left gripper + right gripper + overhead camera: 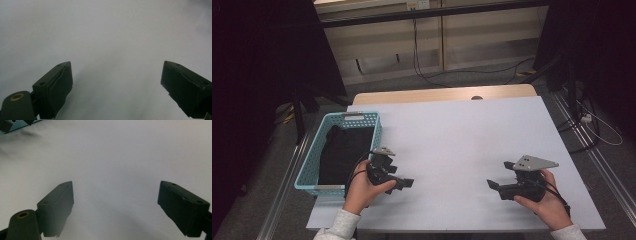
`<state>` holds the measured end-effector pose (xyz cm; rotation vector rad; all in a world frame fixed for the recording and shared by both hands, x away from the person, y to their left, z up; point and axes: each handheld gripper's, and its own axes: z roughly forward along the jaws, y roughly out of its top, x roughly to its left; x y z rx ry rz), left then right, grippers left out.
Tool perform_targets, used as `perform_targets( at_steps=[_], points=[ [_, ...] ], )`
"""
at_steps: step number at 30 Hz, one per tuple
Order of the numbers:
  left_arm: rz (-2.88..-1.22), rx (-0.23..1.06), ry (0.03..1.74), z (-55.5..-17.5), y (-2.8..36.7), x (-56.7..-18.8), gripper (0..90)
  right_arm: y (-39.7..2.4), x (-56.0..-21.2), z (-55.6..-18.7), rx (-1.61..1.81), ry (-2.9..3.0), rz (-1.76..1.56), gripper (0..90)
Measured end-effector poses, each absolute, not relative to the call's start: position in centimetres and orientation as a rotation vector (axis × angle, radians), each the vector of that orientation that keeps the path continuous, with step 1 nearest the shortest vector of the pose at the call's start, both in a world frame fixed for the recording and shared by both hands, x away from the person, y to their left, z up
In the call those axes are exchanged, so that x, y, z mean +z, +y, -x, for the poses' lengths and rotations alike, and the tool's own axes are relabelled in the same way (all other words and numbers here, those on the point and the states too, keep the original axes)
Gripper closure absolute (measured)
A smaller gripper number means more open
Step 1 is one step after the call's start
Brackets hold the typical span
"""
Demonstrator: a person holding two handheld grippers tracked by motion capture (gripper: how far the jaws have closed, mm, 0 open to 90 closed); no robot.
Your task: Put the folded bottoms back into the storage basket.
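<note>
Two grippers rested on the white table (462, 140), well apart: left gripper (404, 183) pointed right, right gripper (492, 185) pointed left, jaws apart, nothing between. Basket (307, 167) held dark, indistinct contents (343, 152).

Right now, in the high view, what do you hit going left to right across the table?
Blue basket with black cloth inside → left hand-held gripper → bare white tabletop → right hand-held gripper. Both sets of jaws stand open with nothing between them.
</note>
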<state>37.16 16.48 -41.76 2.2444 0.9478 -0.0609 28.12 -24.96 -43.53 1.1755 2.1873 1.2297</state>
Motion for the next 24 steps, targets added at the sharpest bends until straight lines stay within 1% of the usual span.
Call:
perform_targets(
  at_steps=[24],
  points=[
    [-2.239, -0.059, 0.907, -36.6, 17.5, -42.3, 9.8, -26.3, -43.8, -27.5, 1.208, 2.191, -1.192, 12.9]
  ],
)
